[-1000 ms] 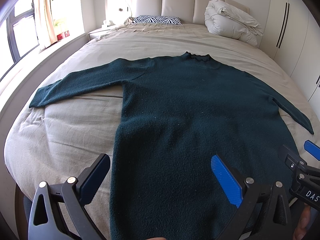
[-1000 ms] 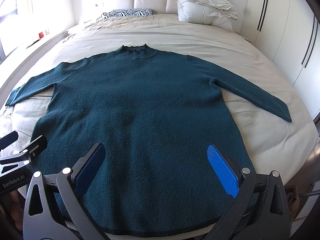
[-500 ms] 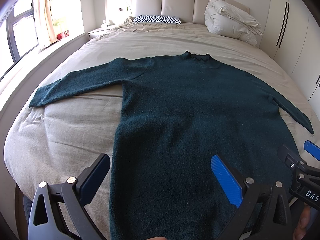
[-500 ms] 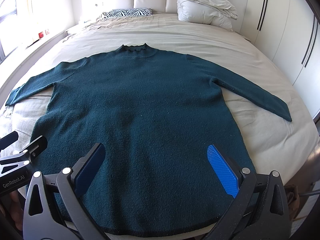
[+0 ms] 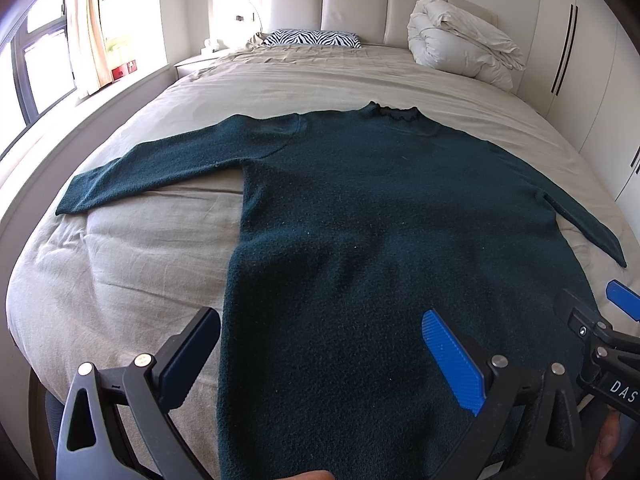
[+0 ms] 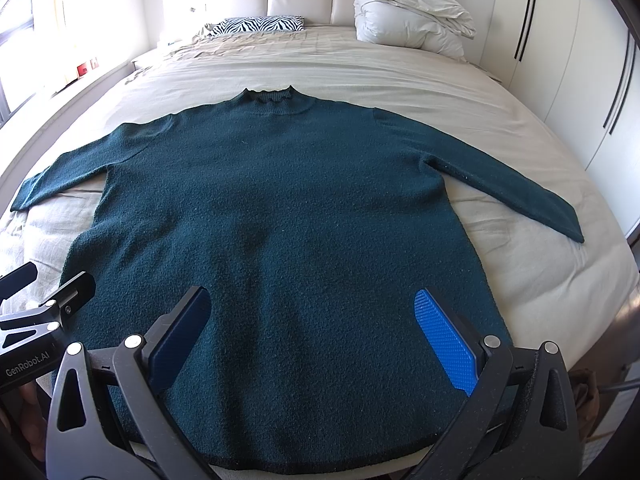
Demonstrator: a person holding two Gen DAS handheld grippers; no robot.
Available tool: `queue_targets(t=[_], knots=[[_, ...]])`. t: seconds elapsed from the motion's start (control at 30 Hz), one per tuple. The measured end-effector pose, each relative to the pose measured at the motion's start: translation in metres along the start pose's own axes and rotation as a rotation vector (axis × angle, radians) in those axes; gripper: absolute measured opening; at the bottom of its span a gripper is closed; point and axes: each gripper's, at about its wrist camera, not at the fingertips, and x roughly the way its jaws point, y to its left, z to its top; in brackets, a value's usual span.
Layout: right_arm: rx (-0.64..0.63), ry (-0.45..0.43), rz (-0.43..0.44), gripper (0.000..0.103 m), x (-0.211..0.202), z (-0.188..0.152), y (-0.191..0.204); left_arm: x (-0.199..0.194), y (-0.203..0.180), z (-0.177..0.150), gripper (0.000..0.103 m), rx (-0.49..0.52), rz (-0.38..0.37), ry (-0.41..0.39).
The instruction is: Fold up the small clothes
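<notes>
Hidden and cut-off parts

The sweater's point(image 5: 360, 240) hem runs off the left view's bottom edge; the right gripper point(image 5: 600, 320) is clipped at its right edge; window-ledge items point(image 5: 124, 70) are too small to identify.

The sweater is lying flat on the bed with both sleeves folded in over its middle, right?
Not quite. The sweater does lie flat on the bed, but both sleeves are spread straight out to the sides, not folded in. The right wrist view shows it.
</notes>
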Motion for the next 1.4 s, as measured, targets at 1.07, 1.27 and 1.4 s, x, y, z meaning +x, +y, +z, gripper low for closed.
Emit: queue_targets(t=[1.07,1.27,1.4], knots=[[-0.054,0.046,-0.019,0.103,0.020,0.019,0.017,0.019,0.216,0.048,0.103,-0.603,-0.340,-0.091],[-0.068,0.063,-0.018,0.103,0.031,0.022,0.025,0.038,0.312,0.050,0.102,-0.940,-0.388,-0.243],[-0.078,0.084,-0.020,0.103,0.041,0.022,0.030,0.059,0.353,0.046,0.091,-1.113,-0.390,-0.286]])
